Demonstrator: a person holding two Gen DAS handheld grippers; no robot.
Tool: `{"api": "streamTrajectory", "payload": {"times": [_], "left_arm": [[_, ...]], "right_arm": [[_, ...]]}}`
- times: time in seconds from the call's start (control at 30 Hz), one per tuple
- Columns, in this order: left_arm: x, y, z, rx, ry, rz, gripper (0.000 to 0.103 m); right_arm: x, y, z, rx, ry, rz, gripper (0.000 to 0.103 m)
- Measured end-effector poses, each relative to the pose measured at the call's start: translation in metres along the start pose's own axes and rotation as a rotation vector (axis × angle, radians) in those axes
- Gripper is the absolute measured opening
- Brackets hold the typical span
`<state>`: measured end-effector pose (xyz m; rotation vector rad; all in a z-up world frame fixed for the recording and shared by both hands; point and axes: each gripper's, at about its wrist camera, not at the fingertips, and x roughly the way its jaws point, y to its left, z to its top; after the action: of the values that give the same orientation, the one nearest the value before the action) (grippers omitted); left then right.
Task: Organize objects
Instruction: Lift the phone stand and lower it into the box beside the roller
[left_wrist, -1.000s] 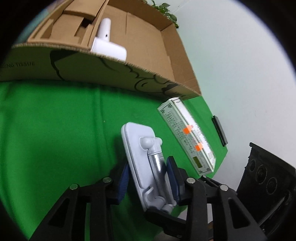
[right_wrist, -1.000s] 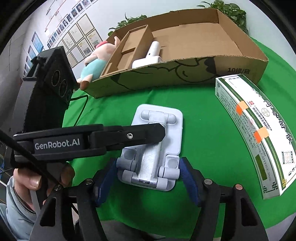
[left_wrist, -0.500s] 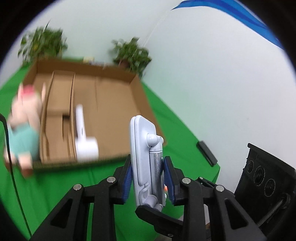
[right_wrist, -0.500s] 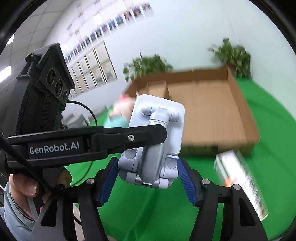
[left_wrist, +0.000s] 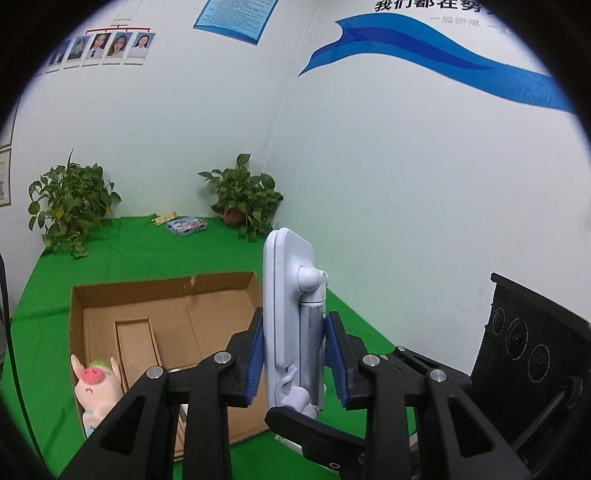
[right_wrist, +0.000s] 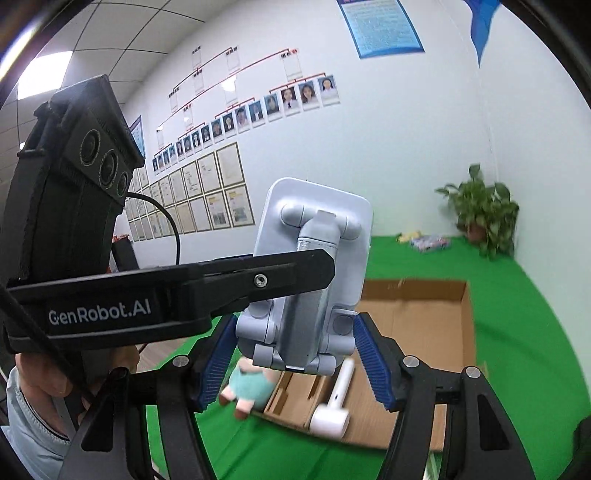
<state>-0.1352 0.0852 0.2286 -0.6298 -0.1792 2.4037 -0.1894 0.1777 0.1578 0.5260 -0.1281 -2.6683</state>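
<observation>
Fingers (left_wrist: 255, 354) clamp phone stand (left_wrist: 291, 314) above green cloth (left_wrist: 129, 254) (white-walled room).

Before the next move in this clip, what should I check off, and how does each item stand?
1. Grip of left claw on phone stand: ok, shut on it.
2. Grip of right claw on the stand's lower end: ok.
3. Stand held clear above the green table: ok.
4. Bare floor in cardboard box for the stand: ok.
5. Drop path free of plush pig and white handheld device: cannot tell.
</observation>
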Motion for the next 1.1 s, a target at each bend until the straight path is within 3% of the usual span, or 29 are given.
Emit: {"api": "streamTrajectory", "payload": {"times": [0.17,0.33,0.37,0.4,0.47,0.87,1.1], "left_arm": [[0.009,0.008,0.011,-0.003,0.004,-0.016,0.029],[0.042,0.029,0.008,-0.039,0.055,-0.034,0.028],[0.053,0.034,0.005,-0.045,0.084,-0.052,0.024],[0.058,0.035,0.003,-0.046,0.091,-0.048,0.024],[0.083,0.049,-0.01,-0.068,0.13,-0.038,0.024],[0.202,0.124,-0.116,-0.292,0.395,-0.023,0.024],[0.23,0.138,-0.152,-0.34,0.481,0.017,0.024]], "right_arm": [[-0.006,0.002,0.019,-0.012,0.002,-0.017,0.062],[0.017,-0.014,0.022,0.011,0.041,-0.029,0.062],[0.025,-0.019,0.019,0.018,0.055,-0.031,0.058],[0.034,-0.024,0.016,0.021,0.066,-0.008,0.046],[0.051,-0.033,0.007,0.031,0.099,-0.039,0.045],[0.148,-0.111,-0.106,0.221,0.366,-0.008,0.045],[0.182,-0.138,-0.16,0.297,0.473,0.023,0.044]]}}
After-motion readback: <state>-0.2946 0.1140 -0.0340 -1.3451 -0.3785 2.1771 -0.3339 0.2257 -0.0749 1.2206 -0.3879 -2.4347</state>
